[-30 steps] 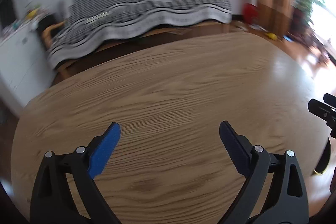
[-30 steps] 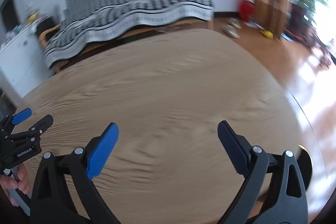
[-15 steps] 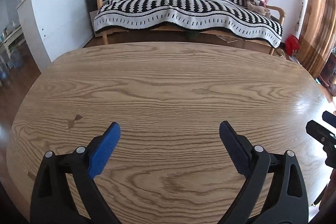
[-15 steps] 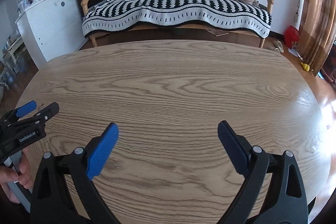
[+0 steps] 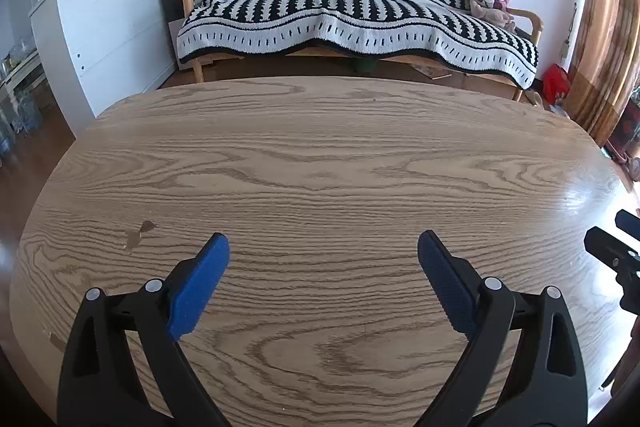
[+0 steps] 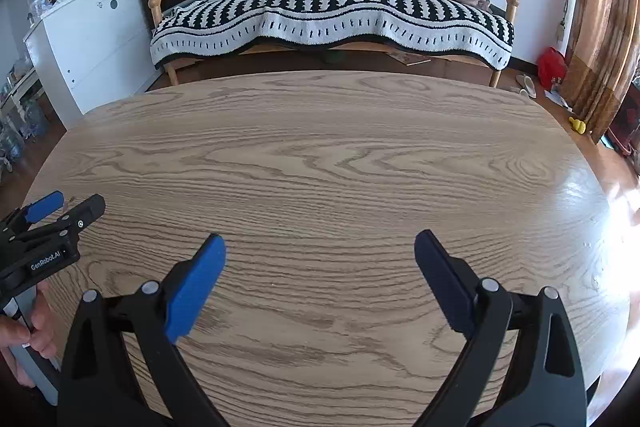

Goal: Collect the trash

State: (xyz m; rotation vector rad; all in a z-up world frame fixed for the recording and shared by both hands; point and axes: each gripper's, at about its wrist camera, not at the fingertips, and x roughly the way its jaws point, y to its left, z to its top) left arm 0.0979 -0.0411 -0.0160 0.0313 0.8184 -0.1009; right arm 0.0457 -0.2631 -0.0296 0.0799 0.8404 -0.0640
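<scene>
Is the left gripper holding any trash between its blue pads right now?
No, the left gripper is wide open over the bare oak-grain wooden table, with nothing between its blue pads.

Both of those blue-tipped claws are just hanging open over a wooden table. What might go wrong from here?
No trash shows on the oval wooden table, so the open left gripper and the open right gripper may find nothing to grab. The brown stain might be mistaken for litter. The two grippers hang side by side and may bump.
</scene>
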